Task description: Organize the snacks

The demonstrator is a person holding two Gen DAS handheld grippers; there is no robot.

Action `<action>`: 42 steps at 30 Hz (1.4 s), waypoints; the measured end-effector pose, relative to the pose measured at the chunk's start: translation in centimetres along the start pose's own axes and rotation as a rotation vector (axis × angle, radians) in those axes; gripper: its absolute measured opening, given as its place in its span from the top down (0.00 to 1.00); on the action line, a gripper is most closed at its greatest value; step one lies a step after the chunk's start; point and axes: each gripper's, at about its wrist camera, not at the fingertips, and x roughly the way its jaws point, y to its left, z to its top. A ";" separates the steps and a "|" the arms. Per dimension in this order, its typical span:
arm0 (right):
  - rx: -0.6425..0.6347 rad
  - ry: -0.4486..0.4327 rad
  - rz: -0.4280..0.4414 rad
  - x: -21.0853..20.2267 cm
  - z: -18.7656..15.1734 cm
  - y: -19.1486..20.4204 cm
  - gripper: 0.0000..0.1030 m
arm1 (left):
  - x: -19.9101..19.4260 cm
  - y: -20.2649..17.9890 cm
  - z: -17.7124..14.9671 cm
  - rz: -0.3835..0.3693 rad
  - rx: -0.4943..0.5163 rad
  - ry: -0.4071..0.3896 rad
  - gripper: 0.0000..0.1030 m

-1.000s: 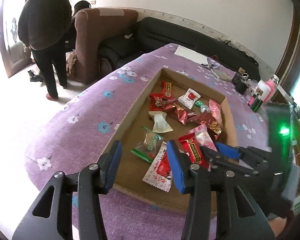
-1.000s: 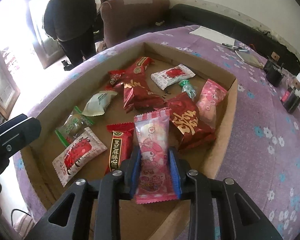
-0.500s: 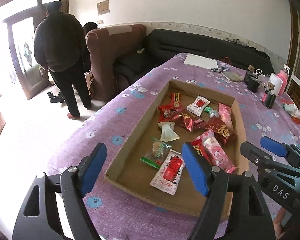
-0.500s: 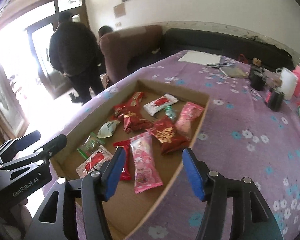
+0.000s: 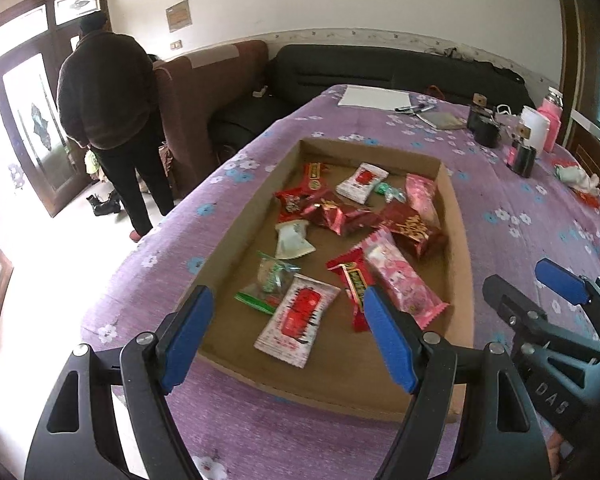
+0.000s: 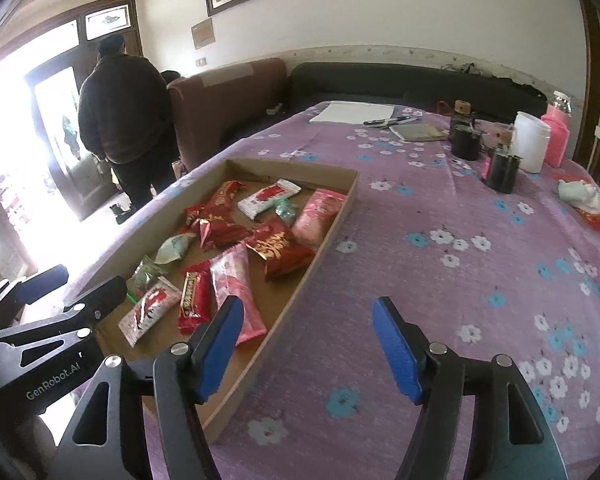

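Two claw labels: "GenRobot.AI" (image 6: 52,384), "DAS" (image 5: 553,398)

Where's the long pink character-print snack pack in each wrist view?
Left wrist: pink snack pack sits right of centre, in the cardboard tray's near right part, just beyond the left gripper's right finger.
Right wrist: pink snack pack sits left of centre, partly behind the right gripper's left finger.
Shared landmark: the red-and-gold bar lying against its left side.

Purple-clothed table (image 6: 440,280), cardboard tray (image 6: 332,224), perhaps jars (image 6: 500,172).
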 end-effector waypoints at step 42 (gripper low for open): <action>0.003 -0.029 -0.073 -1.4 -1.7 -1.3 0.22 | 0.6 -1.4 -0.6 -0.083 0.003 0.081 0.24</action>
